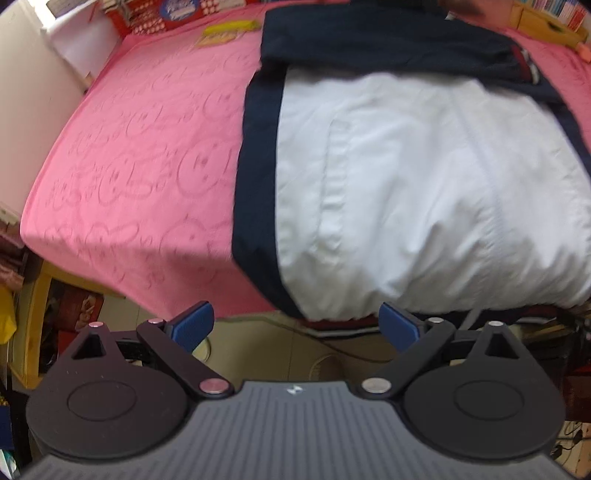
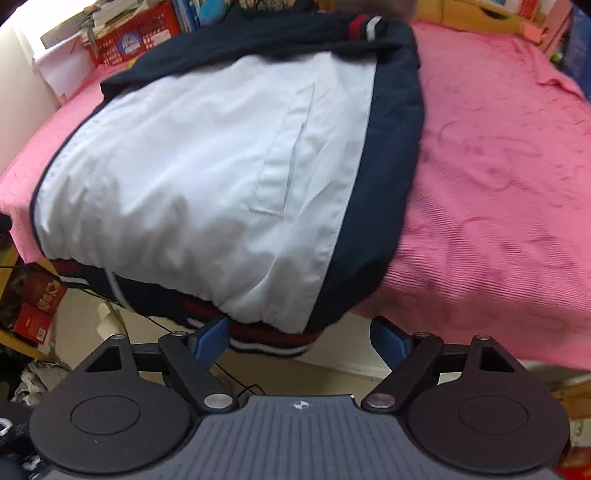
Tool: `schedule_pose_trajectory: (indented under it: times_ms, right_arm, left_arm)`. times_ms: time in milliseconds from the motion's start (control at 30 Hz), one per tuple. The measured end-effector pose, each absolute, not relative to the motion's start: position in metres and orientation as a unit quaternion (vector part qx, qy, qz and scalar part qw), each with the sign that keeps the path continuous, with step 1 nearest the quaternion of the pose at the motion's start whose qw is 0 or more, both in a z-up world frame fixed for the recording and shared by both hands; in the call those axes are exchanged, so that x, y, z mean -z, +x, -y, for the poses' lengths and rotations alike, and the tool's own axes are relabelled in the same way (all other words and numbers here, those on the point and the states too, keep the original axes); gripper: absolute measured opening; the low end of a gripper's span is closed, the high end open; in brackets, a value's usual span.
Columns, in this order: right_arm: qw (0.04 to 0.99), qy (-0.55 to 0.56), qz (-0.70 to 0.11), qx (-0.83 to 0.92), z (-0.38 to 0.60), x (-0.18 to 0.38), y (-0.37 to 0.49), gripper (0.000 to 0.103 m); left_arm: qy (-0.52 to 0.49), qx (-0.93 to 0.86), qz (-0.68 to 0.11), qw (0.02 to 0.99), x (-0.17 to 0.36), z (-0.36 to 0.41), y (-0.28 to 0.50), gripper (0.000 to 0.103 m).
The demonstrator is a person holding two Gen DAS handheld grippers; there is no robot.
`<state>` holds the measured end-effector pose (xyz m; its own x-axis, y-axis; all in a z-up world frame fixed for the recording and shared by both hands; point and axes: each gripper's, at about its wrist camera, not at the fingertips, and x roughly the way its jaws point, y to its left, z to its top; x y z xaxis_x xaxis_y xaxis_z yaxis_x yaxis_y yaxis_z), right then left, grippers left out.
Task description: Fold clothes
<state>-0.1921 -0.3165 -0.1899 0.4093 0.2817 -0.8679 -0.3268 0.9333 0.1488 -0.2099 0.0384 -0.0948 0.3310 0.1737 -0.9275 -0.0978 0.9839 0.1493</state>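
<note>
I read the current state as follows. The jacket (image 1: pixel 424 192) lies on the bed (image 1: pixel 140 155), on the pink bedspread, with its white lining panel facing up and navy bands running along both long sides. Its hem (image 2: pixel 269 338), a ribbed band striped red, white and navy, hangs over the near edge of the bed. The far part of the jacket is navy and reaches toward the far edge, where a striped cuff or collar band (image 2: pixel 364 27) shows; I cannot tell which it is.

Progress, as I judge it: the side parts appear already turned in, since the jacket forms a tidy rectangle with straight navy edges and no sleeve lies loose on the bedspread. What remains is most likely the lengthwise fold, bringing the hem end up toward the far end, and then any final squaring. I cannot confirm how the layers beneath are arranged.

The left gripper (image 1: pixel 297 326) stands at the near edge of the bed, jaws apart, with nothing between the blue pads (image 1: pixel 194 325); the left corner of the hem lies just ahead of it. The right gripper (image 2: pixel 301 341) also has its jaws apart. The hem band sits between its pads (image 2: pixel 212 341), and the left pad appears to be touching or just beside the cloth, but the pads do not press it from both sides, so no grip is made yet.
</note>
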Motion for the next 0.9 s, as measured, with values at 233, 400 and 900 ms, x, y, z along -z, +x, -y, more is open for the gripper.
schedule_pose_trajectory:
  times_ms: [233, 400, 900]
  right_arm:
    - [0.813, -0.008, -0.545, -0.207, 0.301, 0.202, -0.187, 0.014]
    - [0.809, 0.031, -0.531, -0.249, 0.297, 0.138, -0.205, 0.010]
    - [0.879, 0.226, -0.362, -0.211, 0.253, 0.028, 0.049, 0.013]
  left_arm:
    - [0.038, -0.087, -0.575, 0.813, 0.102, -0.039, -0.213, 0.098]
    - [0.034, -0.079, -0.561, 0.824, 0.085, -0.036, -0.203, 0.098]
    - [0.014, -0.077, -0.515, 0.854, 0.032, -0.075, -0.155, 0.098]
